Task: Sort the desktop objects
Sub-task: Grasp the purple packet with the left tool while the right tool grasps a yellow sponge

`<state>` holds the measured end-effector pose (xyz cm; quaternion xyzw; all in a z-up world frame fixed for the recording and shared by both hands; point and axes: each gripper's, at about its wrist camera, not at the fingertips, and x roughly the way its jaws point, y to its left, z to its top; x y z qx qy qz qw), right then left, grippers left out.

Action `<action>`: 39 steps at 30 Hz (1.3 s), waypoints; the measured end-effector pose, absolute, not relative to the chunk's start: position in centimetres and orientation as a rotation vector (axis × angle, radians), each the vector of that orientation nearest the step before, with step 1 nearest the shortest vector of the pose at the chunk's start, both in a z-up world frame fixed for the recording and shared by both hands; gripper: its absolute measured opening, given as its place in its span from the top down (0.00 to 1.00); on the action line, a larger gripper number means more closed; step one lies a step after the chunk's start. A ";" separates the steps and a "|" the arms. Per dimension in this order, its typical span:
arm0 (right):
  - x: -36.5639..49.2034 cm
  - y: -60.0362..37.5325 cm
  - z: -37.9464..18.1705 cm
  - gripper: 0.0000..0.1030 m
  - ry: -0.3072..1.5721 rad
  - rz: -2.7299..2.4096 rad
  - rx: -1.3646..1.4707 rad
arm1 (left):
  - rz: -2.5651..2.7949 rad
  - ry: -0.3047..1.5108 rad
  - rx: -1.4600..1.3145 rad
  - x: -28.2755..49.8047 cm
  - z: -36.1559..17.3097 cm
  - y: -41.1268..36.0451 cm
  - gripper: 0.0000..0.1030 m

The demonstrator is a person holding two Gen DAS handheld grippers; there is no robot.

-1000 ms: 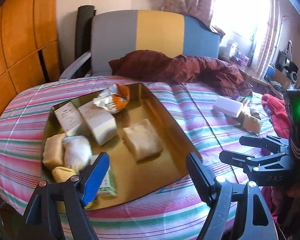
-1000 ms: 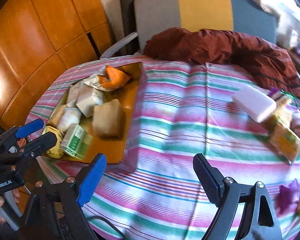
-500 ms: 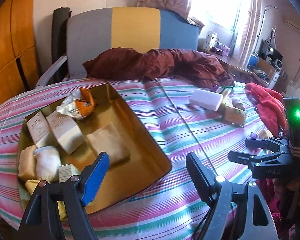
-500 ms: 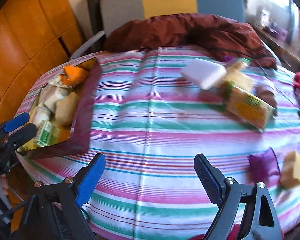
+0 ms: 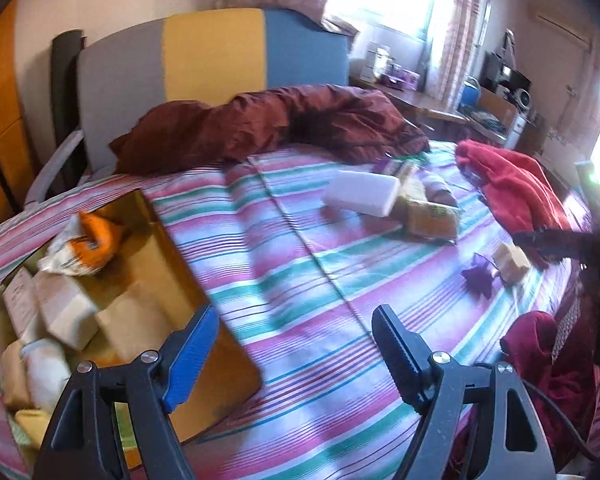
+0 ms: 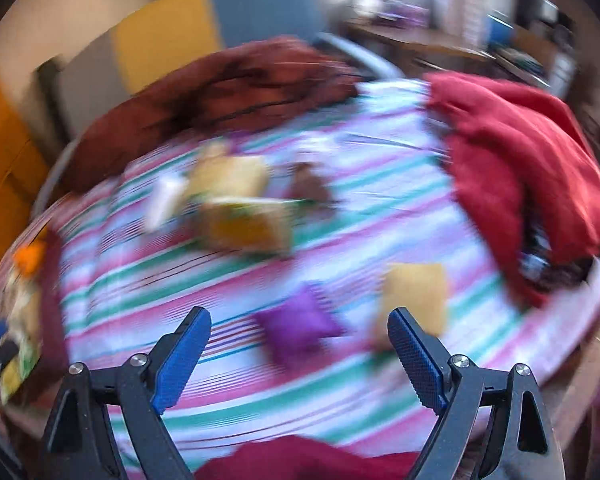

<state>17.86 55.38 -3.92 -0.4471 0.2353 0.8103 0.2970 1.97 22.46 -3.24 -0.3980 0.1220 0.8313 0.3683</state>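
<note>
Left wrist view looks along the left tongs, whose jaws stand wide apart with nothing between them, above a striped cloth spread over a table. Just past the blue left finger sits a gold tray, packed with wrapped blocks, a white roll and an orange-and-white packet at its far end. Ahead of the tongs and off to the right lies a white block, touching a yellow box beside it. Nearer the right finger, but still well apart from it, a purple pouch lies just beside a tan block. A red cloth is heaped at the far right, and a maroon cloth lies along the far edge in front of a grey, yellow and blue chair back. The right tongs show only as a dark blurred shape at the right edge of this view.

Right wrist view is badly smeared (fine detail is lost). The right tongs are also spread wide and hold nothing. Just ahead, between the two fingers, lies the purple pouch; the tan block sits just beyond the tip of the right finger. Farther ahead is the yellow box with the white block to its left. The red cloth fills the right side. At the far left edge the tray's contents show as a blur, with an orange spot there.
</note>
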 end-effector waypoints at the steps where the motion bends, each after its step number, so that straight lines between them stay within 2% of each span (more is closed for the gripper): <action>1: 18.4 56.9 -4.3 0.12 0.658 2.097 -1.181 | 2.111 0.332 -1.021 2.1 -3.4 23.3 0.22; 13: 18.6 62.4 -8.5 0.13 0.828 1.918 -1.195 | 1.918 0.450 -0.967 2.1 -4.0 31.7 0.22; 17: 17.9 62.0 -9.2 0.26 0.806 1.916 -1.238 | 1.847 0.459 -0.957 2.3 -4.2 34.2 0.21; 20: 17.2 61.5 -10.2 0.47 0.779 1.909 -1.286 | 1.766 0.476 -0.957 2.9 -4.9 36.8 0.21; 23: 17.1 61.1 -10.2 0.48 0.729 1.923 -1.279 | 1.683 0.520 -0.933 4.3 -5.7 39.4 0.21; 39: 17.6 61.4 -10.0 0.48 0.815 2.019 -1.162 | 1.417 0.747 -0.891 10.2 -11.2 49.3 0.23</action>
